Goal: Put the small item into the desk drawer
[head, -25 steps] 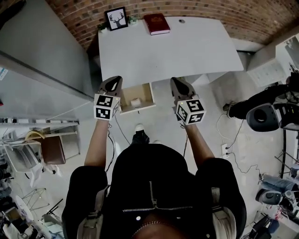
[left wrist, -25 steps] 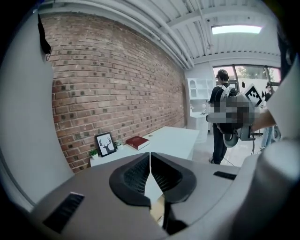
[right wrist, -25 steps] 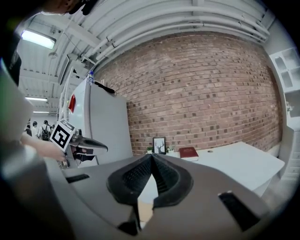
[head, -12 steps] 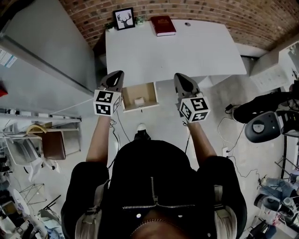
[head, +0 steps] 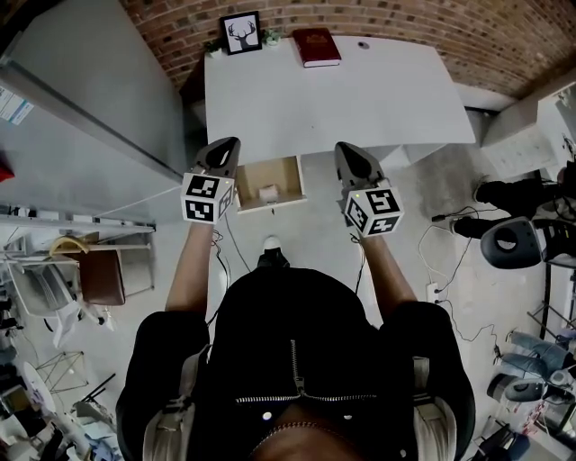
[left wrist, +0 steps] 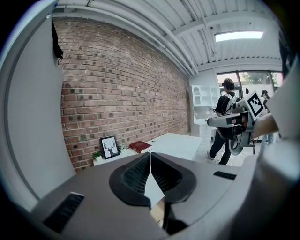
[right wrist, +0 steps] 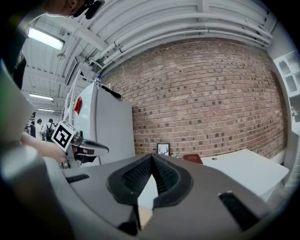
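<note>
Nearest: dark zip jacket, both forearms stretched forward toward the drawer.

Left tongs just left of the drawer, not touching it. Tips pressed together, nothing between them. Marker cube on the near end, on the near side of the drawer front.

Right tongs off to the right of the drawer, clearly apart from it. Tips likewise together, empty.

Shoe on the floor, just on the near side of the drawer front.

Drawer pulled open from under the table, light wood inside.

Small item: pale, lying on the drawer bottom around the middle, clear of both tongs.

White table over and beyond the drawer, top mostly bare.

Grey cabinet to the left of the drawer, past the left tongs.

Red book flat at the table's far edge, beyond the drawer and a little to its right.

Framed deer picture upright, beyond the drawer and slightly to its left. Small plant between picture and book.

Brick wall farthest out, behind all of that.

Standing person in dark clothes, seen from behind, far to the right of the drawer, past the table's end.
</note>
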